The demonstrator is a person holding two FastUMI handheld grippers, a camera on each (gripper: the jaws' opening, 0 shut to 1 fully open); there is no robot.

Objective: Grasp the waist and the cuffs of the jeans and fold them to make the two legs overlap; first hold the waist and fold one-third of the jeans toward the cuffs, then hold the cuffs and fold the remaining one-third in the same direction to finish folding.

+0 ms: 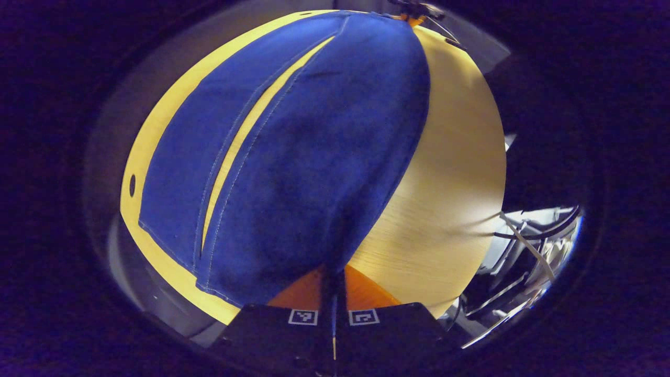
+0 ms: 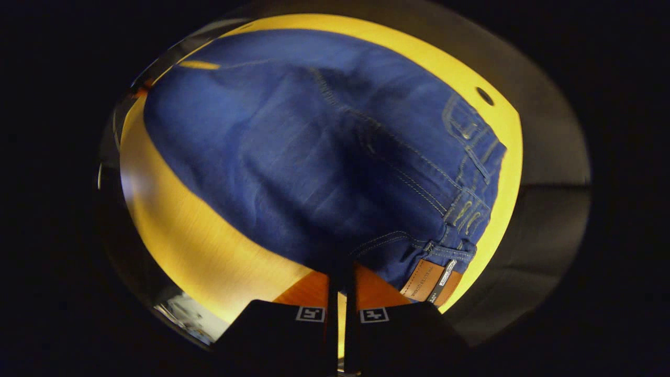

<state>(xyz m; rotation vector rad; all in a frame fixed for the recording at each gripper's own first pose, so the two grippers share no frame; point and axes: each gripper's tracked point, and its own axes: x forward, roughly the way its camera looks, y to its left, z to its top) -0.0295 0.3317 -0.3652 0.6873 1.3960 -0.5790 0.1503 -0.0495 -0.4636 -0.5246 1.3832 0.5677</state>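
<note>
Blue jeans lie along a yellow wooden table, one leg partly over the other with a strip of table showing between them. In the left gripper view, my left gripper is shut on the cuff end of the upper leg, and fabric runs down between its fingers. In the right gripper view, the waist end of the jeans faces me, with belt loops and a brown leather patch at the lower right. My right gripper is shut on the waist edge just left of that patch.
A round hole pierces the table near its edge, also seen as the hole beside the belt loops. White gear and cables sit off the table's right side. The other gripper shows at the jeans' far end.
</note>
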